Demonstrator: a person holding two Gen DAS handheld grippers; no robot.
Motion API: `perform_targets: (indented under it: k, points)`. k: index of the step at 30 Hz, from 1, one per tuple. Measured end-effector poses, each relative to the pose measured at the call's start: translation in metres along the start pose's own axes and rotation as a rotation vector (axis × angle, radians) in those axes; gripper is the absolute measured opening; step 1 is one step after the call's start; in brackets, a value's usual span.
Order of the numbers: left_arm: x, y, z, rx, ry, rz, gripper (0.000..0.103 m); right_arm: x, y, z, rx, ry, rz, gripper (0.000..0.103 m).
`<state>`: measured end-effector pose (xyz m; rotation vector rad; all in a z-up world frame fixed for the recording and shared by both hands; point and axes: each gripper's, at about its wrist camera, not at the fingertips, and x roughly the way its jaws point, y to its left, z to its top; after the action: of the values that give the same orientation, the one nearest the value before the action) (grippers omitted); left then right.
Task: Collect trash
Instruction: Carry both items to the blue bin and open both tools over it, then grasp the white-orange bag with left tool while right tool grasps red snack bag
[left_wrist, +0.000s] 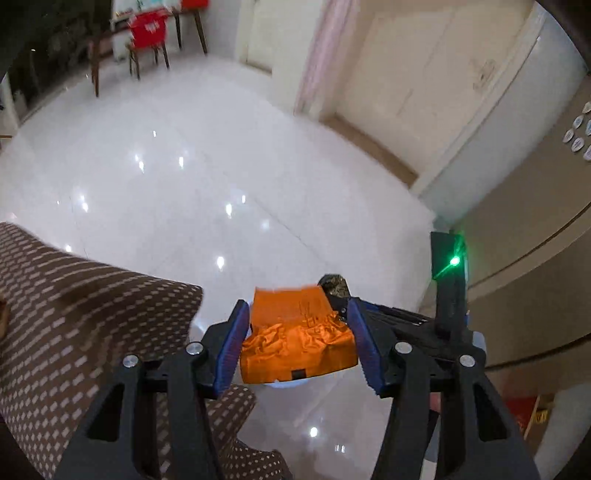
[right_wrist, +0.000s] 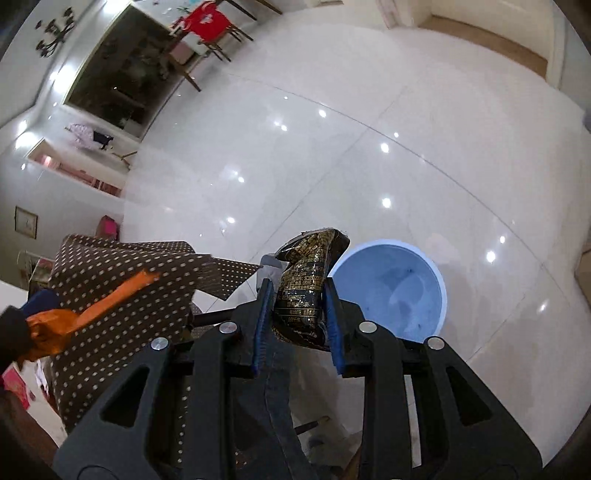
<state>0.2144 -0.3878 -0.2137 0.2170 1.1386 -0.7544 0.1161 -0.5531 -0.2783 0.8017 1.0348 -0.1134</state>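
My left gripper (left_wrist: 297, 338) is shut on a crumpled orange wrapper (left_wrist: 295, 332) and holds it in the air above the floor. My right gripper (right_wrist: 297, 323) is shut on a black-and-gold foil packet (right_wrist: 306, 288) that stands upright between the blue pads. A light blue round bin (right_wrist: 399, 291) sits on the white floor just right of the packet, open and seemingly empty. The orange wrapper also shows at the left of the right wrist view (right_wrist: 85, 314). The right gripper with the packet tip (left_wrist: 334, 286) shows beyond the wrapper in the left wrist view.
A table with a brown dotted cloth (left_wrist: 74, 325) is at the left; it also shows in the right wrist view (right_wrist: 122, 295). The glossy white tile floor (right_wrist: 295, 147) spreads ahead. A chair with red cloth (left_wrist: 147, 29) stands far back. Cream doors (left_wrist: 424, 92) are at the right.
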Motion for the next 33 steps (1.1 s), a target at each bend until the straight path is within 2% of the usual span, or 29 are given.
perform_targets:
  k: [2,4,6,8,11,13,15,21,28,33]
  points:
    - [0.024,0.001,0.008,-0.014,0.063,0.013,0.055,0.007,-0.008,0.004,0.024,0.020,0.004,0.037]
    - [0.046,0.001,0.010,-0.018,0.136,0.019,0.060,0.011,-0.012,0.007,0.062,0.028,0.019,0.065]
    - [0.058,0.003,0.012,-0.028,0.173,0.043,0.083,0.012,-0.020,0.009,0.092,0.028,0.022,0.067]
    - [0.061,0.006,0.009,-0.026,0.179,0.070,0.084,0.007,-0.034,-0.001,0.103,0.023,0.014,0.070]
    - [0.066,0.006,0.013,-0.029,0.175,0.086,0.089,0.000,-0.038,-0.004,0.103,0.011,-0.005,0.082]
    - [0.061,0.000,0.012,-0.028,0.140,0.102,0.089,-0.007,-0.039,-0.006,0.099,-0.006,-0.020,0.092]
    - [0.048,-0.005,0.010,-0.021,0.090,0.123,0.090,-0.014,-0.038,-0.009,0.091,-0.023,-0.027,0.096]
    - [-0.001,-0.012,-0.004,-0.004,-0.047,0.164,0.092,-0.044,-0.026,-0.020,0.049,-0.115,-0.083,0.097]
    - [-0.070,-0.017,-0.026,0.006,-0.216,0.195,0.092,-0.106,0.038,-0.033,-0.106,-0.331,-0.089,0.097]
    - [-0.112,-0.016,-0.045,0.008,-0.296,0.212,0.092,-0.134,0.088,-0.046,-0.209,-0.372,-0.063,0.097]
